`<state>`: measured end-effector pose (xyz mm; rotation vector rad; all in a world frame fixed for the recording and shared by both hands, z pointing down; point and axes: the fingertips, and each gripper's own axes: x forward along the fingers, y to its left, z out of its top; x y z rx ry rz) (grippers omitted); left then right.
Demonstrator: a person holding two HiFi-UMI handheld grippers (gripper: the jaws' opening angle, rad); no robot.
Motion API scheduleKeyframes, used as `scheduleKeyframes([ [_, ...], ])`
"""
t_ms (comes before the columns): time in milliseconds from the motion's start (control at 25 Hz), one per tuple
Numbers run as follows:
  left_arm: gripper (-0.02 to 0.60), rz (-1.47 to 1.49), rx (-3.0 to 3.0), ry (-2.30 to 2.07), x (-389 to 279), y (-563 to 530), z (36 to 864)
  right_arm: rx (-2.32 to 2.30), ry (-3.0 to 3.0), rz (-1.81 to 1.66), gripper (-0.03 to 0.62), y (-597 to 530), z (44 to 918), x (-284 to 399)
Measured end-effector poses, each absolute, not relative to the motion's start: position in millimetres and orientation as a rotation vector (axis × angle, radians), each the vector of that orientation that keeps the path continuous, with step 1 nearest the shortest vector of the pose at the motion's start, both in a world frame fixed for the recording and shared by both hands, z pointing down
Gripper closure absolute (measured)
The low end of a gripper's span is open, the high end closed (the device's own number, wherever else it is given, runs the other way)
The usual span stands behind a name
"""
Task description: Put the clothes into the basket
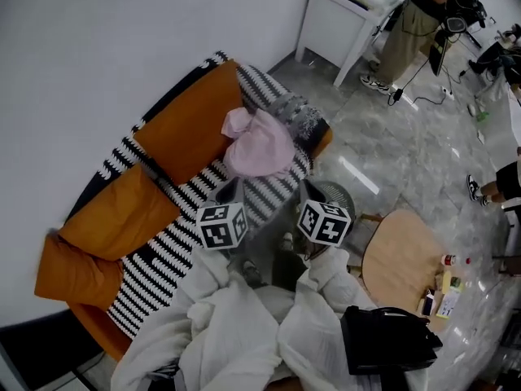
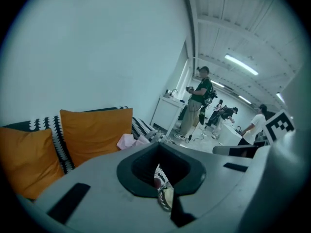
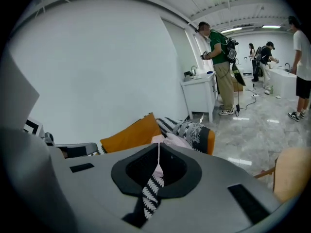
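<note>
The left tongs (image 2: 163, 188) are closed, jaw against jaw, with only a thin slit between them and nothing gripped. The right tongs (image 3: 154, 178) are closed in the same way and also empty; through their slit a strip of black-and-white pattern and a bit of pink show from beyond. Both are held side by side in front of the person, pointing towards the sofa (image 1: 163, 255) and tilted downward, with white sleeves (image 1: 244, 332) behind them.

Ahead of the tips, well apart from both, the pink garment (image 1: 259, 143) lies crumpled on the sofa's black-and-white striped throw, just beside a grey patterned cloth (image 1: 299, 116) at the sofa's end. Orange cushions (image 1: 191, 120) lean along the backrest against the white wall.

Just behind the right tongs stands a round meshed thing, probably the basket (image 1: 340, 195), though most of it is hidden. Beside it is a round wooden worktop (image 1: 399, 259) with small bottles (image 1: 448, 261) at its edge. A black bag (image 1: 391, 340) sits low at the right. Farther off, a person (image 1: 415, 23) stands at a white worktop (image 1: 342, 15).
</note>
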<state>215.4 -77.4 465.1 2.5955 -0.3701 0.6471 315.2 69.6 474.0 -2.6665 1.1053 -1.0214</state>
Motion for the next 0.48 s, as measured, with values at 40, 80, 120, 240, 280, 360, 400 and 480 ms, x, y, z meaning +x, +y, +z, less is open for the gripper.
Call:
scheduleKeyframes([
  [40,0.575,0.667,2.578,-0.393,213,-83,473,-2.666,1.12,-1.046,0.565,65,482,318],
  [80,0.575,0.689,2.566,-0.416,213,-89,482,-2.667,1.136,-1.071,0.565,61,492,322],
  [120,0.575,0.714,2.557,-0.44,214,-96,490,-2.664,1.151,-1.096,0.565,56,501,327],
  [240,0.577,0.773,2.515,-0.518,231,-120,513,-2.627,1.183,-1.18,0.565,35,530,351],
  [280,0.575,0.784,2.496,-0.538,239,-126,519,-2.612,1.195,-1.212,0.565,29,539,360],
  [360,0.575,0.803,2.469,-0.557,255,-132,531,-2.588,1.236,-1.274,0.565,20,556,373],
  [400,0.575,0.814,2.464,-0.56,263,-134,537,-2.582,1.258,-1.299,0.565,15,565,378],
  [480,0.575,0.837,2.46,-0.569,279,-141,552,-2.567,1.289,-1.337,0.565,6,584,390],
])
